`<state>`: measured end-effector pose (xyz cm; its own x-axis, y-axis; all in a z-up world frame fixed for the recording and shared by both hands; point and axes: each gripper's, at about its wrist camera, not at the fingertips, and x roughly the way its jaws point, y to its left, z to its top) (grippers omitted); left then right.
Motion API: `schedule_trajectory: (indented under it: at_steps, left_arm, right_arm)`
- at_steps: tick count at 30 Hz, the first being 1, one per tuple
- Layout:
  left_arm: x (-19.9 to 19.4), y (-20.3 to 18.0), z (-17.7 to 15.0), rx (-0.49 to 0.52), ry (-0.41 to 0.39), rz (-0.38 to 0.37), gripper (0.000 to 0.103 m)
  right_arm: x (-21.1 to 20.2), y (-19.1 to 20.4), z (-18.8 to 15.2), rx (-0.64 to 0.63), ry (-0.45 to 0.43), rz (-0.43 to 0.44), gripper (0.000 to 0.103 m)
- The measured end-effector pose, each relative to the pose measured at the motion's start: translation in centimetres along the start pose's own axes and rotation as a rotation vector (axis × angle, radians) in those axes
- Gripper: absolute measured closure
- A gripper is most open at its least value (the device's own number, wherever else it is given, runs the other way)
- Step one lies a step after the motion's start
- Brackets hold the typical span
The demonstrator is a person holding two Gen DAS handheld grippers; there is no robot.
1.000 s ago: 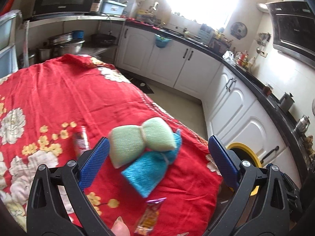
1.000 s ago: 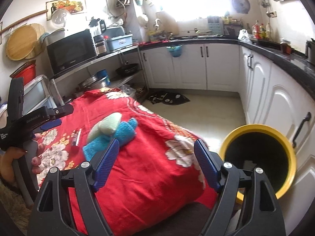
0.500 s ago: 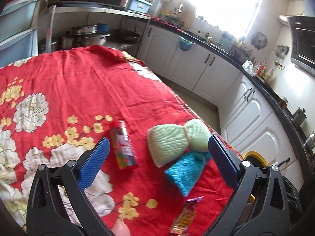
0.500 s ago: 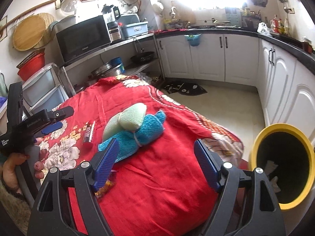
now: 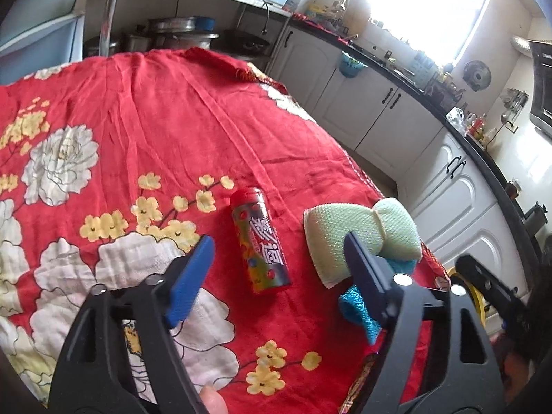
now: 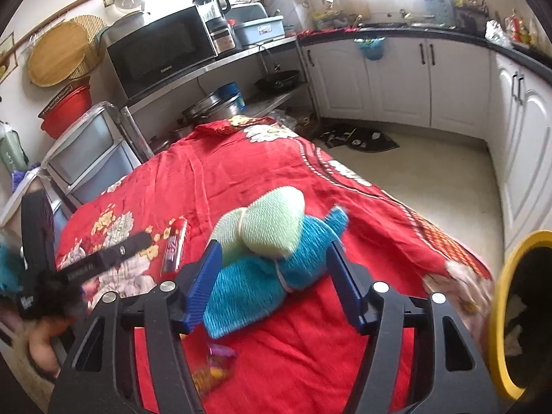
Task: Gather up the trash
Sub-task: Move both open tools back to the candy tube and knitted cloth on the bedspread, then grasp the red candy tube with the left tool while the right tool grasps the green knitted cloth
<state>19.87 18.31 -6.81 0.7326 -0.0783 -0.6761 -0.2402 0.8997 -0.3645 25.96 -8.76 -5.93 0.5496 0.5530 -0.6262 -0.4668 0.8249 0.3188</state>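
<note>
A red candy tube [image 5: 260, 241] lies on the red flowered tablecloth [image 5: 138, 120], between the tips of my left gripper [image 5: 277, 238]. Its jaws are closing and the pads are clear of the tube. Right of it a pale green sponge [image 5: 362, 231] rests on a blue one [image 5: 358, 310]. My right gripper [image 6: 272, 246] hangs just before the green sponge [image 6: 265, 224] and blue sponge [image 6: 255, 283], its jaws closing around them without contact. A crumpled candy wrapper [image 6: 214, 369] lies under the right gripper, near the cloth's front edge.
A yellow-rimmed bin [image 6: 507, 310] stands on the floor off the table's right corner. The tube [image 6: 174, 245] and a left finger [image 6: 114, 253] show at the left of the right wrist view. Shelves, a microwave and white cabinets ring the table.
The left gripper swung left and dropped until the tube came between its jaws, which narrowed. The right gripper moved from the bin side over to the sponges, and its jaws narrowed too.
</note>
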Motion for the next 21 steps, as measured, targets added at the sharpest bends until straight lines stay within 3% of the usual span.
schedule_trajectory:
  at_steps: [10, 16, 21]
  left_arm:
    - [3.2, 1.2, 0.8, -0.058, 0.070, -0.006, 0.044]
    - [5.3, 1.3, 0.9, -0.076, 0.122, -0.003, 0.057]
    - [6.3, 1.4, 0.7, -0.079, 0.140, 0.014, 0.072]
  right_arm:
    - [6.8, -1.3, 3.6, 0.063, 0.135, 0.071, 0.045]
    - [9.8, -2.1, 4.2, 0.088, 0.236, 0.129, 0.044]
    - [9.9, -1.9, 4.3, 0.096, 0.239, 0.170, 0.063]
